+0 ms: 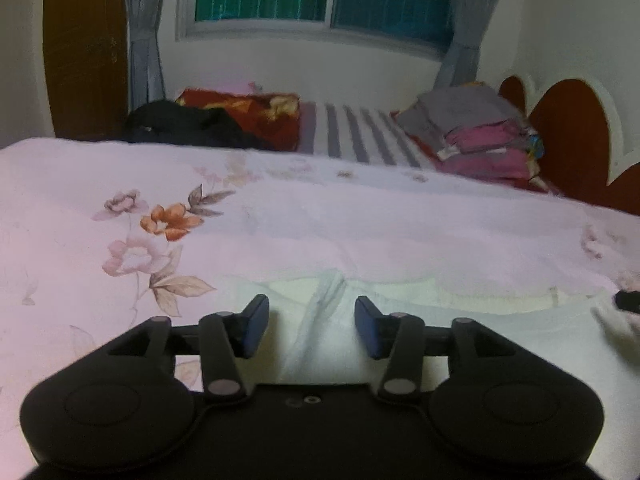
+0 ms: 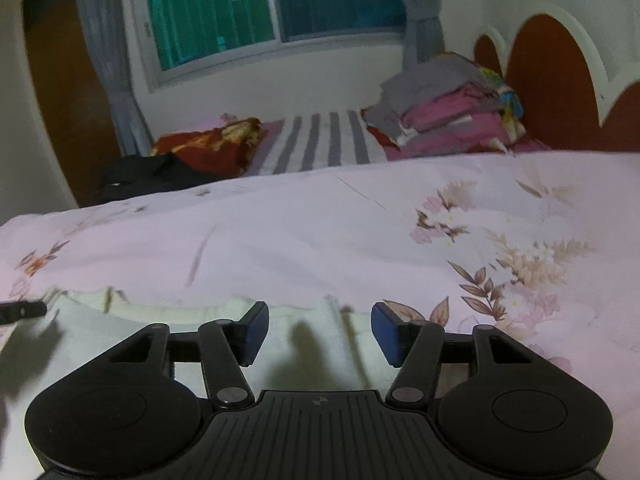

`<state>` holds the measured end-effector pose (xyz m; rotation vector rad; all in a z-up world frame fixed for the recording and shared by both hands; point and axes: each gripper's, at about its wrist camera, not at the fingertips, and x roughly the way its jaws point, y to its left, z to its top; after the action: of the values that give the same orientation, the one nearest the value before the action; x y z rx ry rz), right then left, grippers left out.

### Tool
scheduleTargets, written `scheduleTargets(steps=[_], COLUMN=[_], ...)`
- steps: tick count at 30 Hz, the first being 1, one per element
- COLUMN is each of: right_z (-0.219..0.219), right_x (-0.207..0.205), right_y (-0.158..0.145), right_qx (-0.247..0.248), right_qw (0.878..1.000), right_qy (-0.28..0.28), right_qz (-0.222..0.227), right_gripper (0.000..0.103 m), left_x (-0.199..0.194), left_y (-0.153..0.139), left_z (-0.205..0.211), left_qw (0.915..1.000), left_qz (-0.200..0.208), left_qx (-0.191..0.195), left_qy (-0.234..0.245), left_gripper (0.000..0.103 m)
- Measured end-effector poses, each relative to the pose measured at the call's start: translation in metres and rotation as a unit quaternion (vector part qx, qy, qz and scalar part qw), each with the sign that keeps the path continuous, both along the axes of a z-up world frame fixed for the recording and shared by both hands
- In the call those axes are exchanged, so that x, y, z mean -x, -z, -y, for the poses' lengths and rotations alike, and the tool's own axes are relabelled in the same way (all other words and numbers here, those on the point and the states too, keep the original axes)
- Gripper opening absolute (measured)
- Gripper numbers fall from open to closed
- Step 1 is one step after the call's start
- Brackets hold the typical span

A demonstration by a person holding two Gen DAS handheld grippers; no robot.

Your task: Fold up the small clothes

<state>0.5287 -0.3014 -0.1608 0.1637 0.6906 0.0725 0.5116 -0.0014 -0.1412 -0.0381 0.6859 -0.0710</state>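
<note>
Since both grippers, left gripper (image 1: 312, 326) and right gripper (image 2: 319, 332), have fingers spread w/ nothing pinched, white garment (image 1: 400, 344) on bed (image 1: 320, 220) looks soft, floppy, light imo; grab hem corners.

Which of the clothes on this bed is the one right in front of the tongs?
The white garment, spread flat on the floral sheet. The black heap and the folded grey-and-pink stack lie far back, near the window.

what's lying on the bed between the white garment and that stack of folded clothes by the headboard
Only bare floral bedspread lies between the white garment and the stack of folded clothes, plus a patch of striped sheet; both wrist views show it.
</note>
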Motion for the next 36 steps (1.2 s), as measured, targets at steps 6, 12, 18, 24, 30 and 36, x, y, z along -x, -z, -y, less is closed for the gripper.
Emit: scheduleTargets(steps=[6, 12, 18, 24, 30, 36], right_z=[-0.042, -0.084, -0.096, -0.055, -0.045, -0.062], right_x=[0.023, 0.037, 0.036, 0.032, 0.039, 0.058], right_y=[-0.001, 0.009, 0.023, 0.031, 0.027, 0.008], right_qx=[0.007, 0.011, 0.043, 0.047, 0.059, 0.028], right_qw=[0.997, 0.992, 0.991, 0.997, 0.997, 0.997], right_qy=[-0.081, -0.126, -0.129, -0.057, -0.039, -0.063], right_qz=[-0.011, -0.017, -0.024, -0.026, -0.03, -0.019], right_gripper=[0.042, 0.042, 0.042, 0.042, 0.042, 0.042], left_x=[0.036, 0.051, 0.05, 0.055, 0.055, 0.066], left_y=[-0.003, 0.016, 0.029, 0.027, 0.021, 0.014], left_z=[0.028, 0.057, 0.054, 0.04, 0.038, 0.038], left_qw=[0.9975, 0.9941, 0.9948, 0.996, 0.9962, 0.9969], left_qz=[0.0, -0.014, -0.037, -0.037, -0.047, -0.048], left_qx=[-0.004, -0.022, -0.039, -0.045, -0.049, -0.045], left_qy=[0.071, 0.105, 0.086, 0.067, 0.054, 0.044], left_gripper=[0.047, 0.047, 0.05, 0.05, 0.049, 0.049])
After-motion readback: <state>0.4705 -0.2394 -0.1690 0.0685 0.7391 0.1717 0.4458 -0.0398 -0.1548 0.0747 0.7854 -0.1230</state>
